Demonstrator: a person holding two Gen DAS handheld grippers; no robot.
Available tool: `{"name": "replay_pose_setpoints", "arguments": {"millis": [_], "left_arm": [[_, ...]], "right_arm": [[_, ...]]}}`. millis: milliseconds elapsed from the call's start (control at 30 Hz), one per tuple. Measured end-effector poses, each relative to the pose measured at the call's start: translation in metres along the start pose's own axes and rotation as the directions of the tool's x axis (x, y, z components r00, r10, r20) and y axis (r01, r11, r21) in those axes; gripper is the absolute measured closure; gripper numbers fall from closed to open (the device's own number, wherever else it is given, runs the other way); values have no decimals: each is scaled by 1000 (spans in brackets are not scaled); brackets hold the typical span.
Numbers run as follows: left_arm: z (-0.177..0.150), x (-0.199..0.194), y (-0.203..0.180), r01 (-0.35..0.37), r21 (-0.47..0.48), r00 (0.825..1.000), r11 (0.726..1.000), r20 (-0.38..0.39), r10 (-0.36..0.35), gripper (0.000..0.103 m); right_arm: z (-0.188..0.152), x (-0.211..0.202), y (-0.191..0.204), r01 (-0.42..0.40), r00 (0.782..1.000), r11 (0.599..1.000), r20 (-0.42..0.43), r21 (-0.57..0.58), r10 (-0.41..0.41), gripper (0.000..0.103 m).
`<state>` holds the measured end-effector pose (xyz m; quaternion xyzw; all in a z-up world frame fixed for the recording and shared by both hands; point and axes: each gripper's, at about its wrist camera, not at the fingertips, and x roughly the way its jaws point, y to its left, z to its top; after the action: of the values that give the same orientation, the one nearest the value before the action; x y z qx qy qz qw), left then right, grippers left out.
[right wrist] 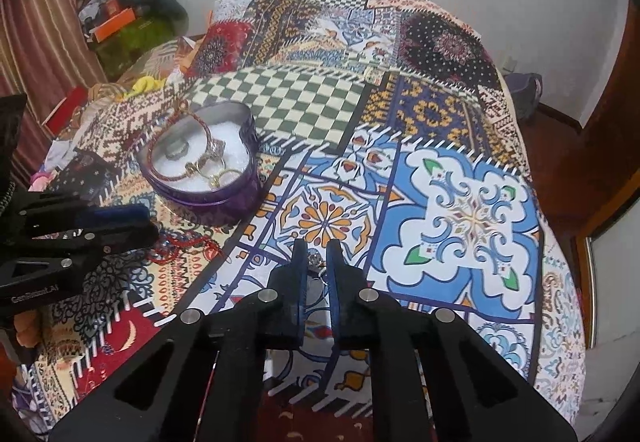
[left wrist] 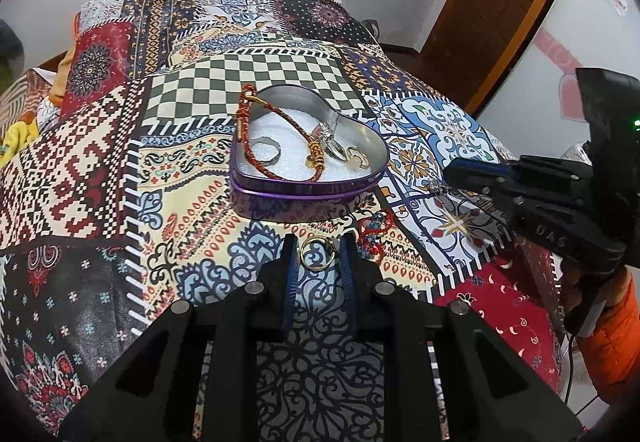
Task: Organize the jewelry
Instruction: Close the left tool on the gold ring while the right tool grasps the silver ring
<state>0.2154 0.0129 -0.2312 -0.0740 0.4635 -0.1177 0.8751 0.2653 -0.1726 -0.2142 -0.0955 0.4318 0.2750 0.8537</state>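
A purple heart-shaped tin [left wrist: 360, 184] [right wrist: 224, 202] stands open on the patterned bedspread, holding a red braided bracelet [left wrist: 256, 130], rings and other small pieces on white foam. My left gripper [left wrist: 318, 248] is shut on a gold ring [left wrist: 317, 252], held just in front of the tin. My right gripper [right wrist: 317, 260] is shut on a small silver piece [right wrist: 316, 262], low over the spread right of the tin; it also shows in the left wrist view [left wrist: 436, 188]. A red and blue beaded bracelet [left wrist: 374, 234] [right wrist: 180, 244] lies on the spread between the grippers.
The bedspread [right wrist: 460, 210] covers the whole bed. Clutter, a green bag [right wrist: 132, 38] and a curtain stand at the far left. A wooden door [left wrist: 500, 2] and a white appliance are to the right. A dark bag [right wrist: 528, 90] sits on the floor.
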Motion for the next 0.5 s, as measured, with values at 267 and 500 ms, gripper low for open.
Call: {"name": "replay_pose_setpoints", "arguments": {"millis": [267,500], "left_arm": [[3,-22,4,-18,-16,999,1000,47,19,83],[9,-44,3,-35,-2,994,999,100,35,83]], "right_arm": [[10,-30,-7,21,997,999,68,25,-23,95],[15,-53,-7,28,993,999,116,34,-32,95]]}}
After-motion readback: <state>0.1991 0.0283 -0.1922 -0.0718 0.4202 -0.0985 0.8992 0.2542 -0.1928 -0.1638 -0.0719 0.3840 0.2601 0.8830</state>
